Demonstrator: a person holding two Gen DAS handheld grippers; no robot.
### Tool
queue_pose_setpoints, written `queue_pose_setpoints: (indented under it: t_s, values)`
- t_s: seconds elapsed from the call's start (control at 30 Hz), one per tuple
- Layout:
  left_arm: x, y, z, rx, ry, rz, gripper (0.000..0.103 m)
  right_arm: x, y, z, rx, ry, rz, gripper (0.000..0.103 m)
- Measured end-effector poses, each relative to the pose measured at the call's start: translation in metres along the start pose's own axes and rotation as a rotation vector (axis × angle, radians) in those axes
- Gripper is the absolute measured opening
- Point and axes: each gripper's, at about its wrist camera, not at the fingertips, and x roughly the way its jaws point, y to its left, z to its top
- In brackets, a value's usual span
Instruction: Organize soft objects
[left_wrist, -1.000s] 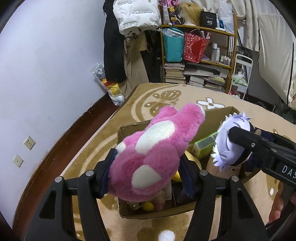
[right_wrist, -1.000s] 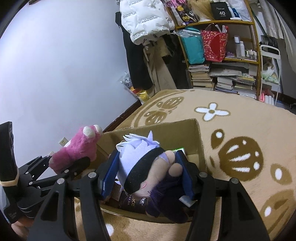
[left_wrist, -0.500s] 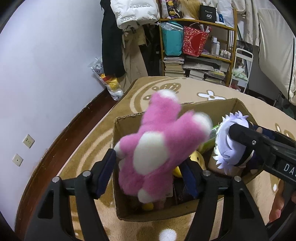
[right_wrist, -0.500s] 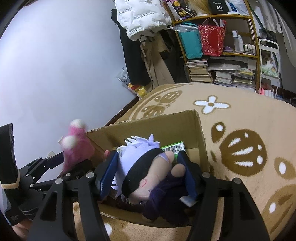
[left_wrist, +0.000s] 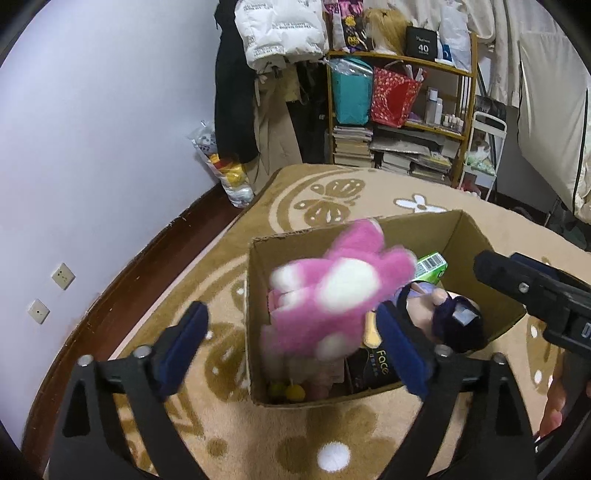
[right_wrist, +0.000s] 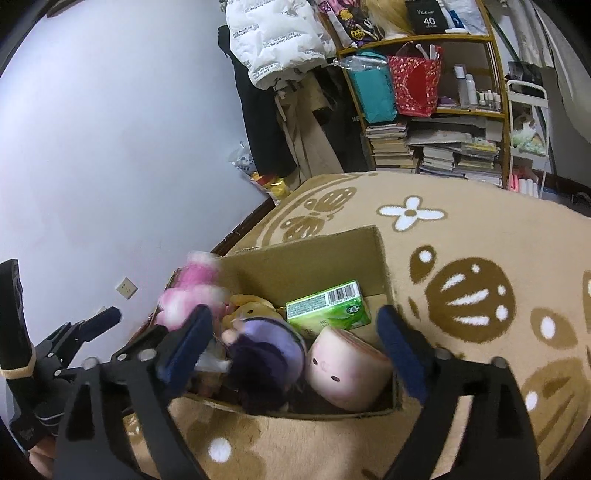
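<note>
A pink plush bear (left_wrist: 332, 299) drops, blurred, into the open cardboard box (left_wrist: 476, 240); it also shows at the box's left side in the right wrist view (right_wrist: 192, 295). My left gripper (left_wrist: 295, 347) is open and empty above the box's near left corner. A doll with white hair and dark clothes (right_wrist: 266, 354) lies in the box, also seen in the left wrist view (left_wrist: 447, 317). My right gripper (right_wrist: 291, 347) is open and empty just above it. The box (right_wrist: 317, 258) also holds a green carton (right_wrist: 328, 306) and a pink round plush (right_wrist: 347, 373).
The box stands on a beige rug with brown patterns (left_wrist: 321, 199). A shelf with books and bags (left_wrist: 399, 110) stands at the back, hanging coats (left_wrist: 236, 92) to its left. A plastic bag (left_wrist: 225, 173) leans on the lilac wall.
Both grippers opened. The pink bear left my left gripper and falls into the box. The doll left my right gripper and now lies in the box.
</note>
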Motion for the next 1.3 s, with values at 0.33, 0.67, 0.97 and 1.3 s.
queue_pose_setpoints:
  t_s: [0.33, 0.67, 0.97, 1.3]
  values:
    - [-0.048, 0.008, 0.006, -0.044, -0.082, 0.04, 0.102, -0.038, 0.005, 0.007, -0.018, -0.04, -0.041, 0.103]
    - [-0.101, 0.021, 0.009, -0.032, -0.153, 0.102, 0.103, -0.084, 0.025, 0.011, -0.07, -0.062, -0.033, 0.103]
    - [-0.16, 0.024, 0.003, -0.069, -0.253, 0.078, 0.103, -0.134, 0.038, 0.004, -0.118, -0.102, -0.016, 0.103]
    - [-0.209, 0.02, -0.029, -0.077, -0.336, 0.076, 0.103, -0.178, 0.051, -0.021, -0.163, -0.173, -0.008, 0.103]
